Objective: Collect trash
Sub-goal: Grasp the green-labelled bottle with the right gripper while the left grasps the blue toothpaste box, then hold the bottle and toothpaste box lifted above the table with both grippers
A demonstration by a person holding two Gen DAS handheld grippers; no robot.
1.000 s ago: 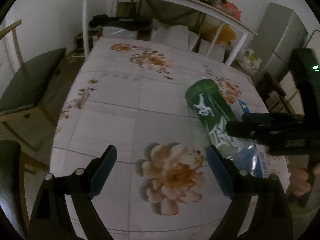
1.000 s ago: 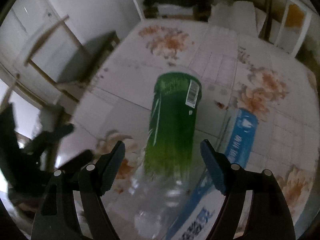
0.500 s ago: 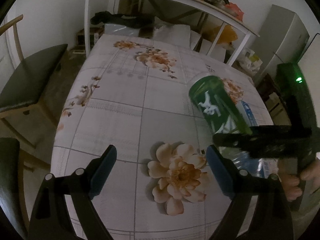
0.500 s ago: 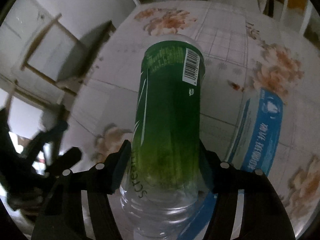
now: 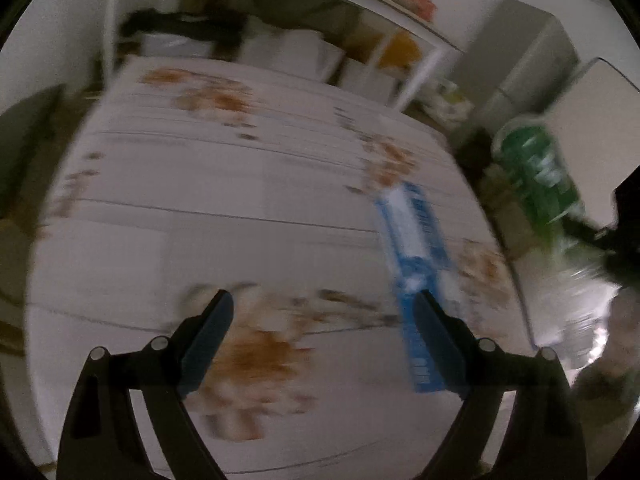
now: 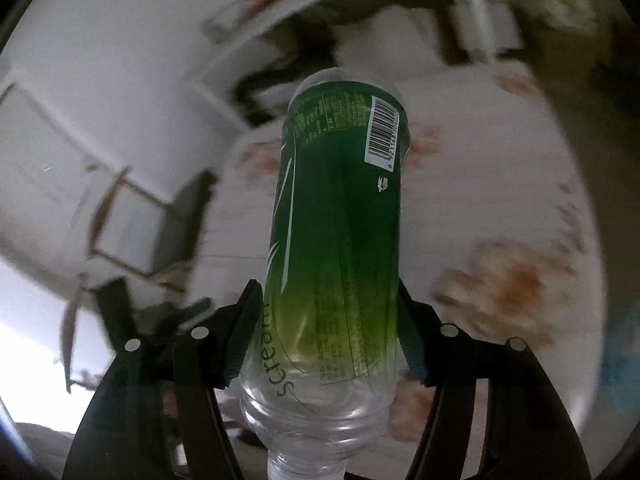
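Note:
My right gripper [image 6: 326, 314] is shut on a clear plastic bottle with a green label [image 6: 340, 216], lifted off the table with its base pointing away. The same bottle [image 5: 538, 176] shows at the right edge of the left wrist view, held up beyond the table's edge. A blue and white flat packet [image 5: 416, 236] lies on the flowered tablecloth [image 5: 224, 208]. My left gripper [image 5: 322, 330] is open and empty above the cloth, its right finger near the packet's near end.
A white shelf rack [image 5: 280, 8] with boxes stands behind the table. A chair [image 6: 160, 224] stands at the table's left side. A grey cabinet [image 5: 516, 56] is at the far right. Both views are motion-blurred.
My right gripper closed on the bottle and lifted it off the table, swinging it right past the edge. The left gripper shifted right toward the blue packet.

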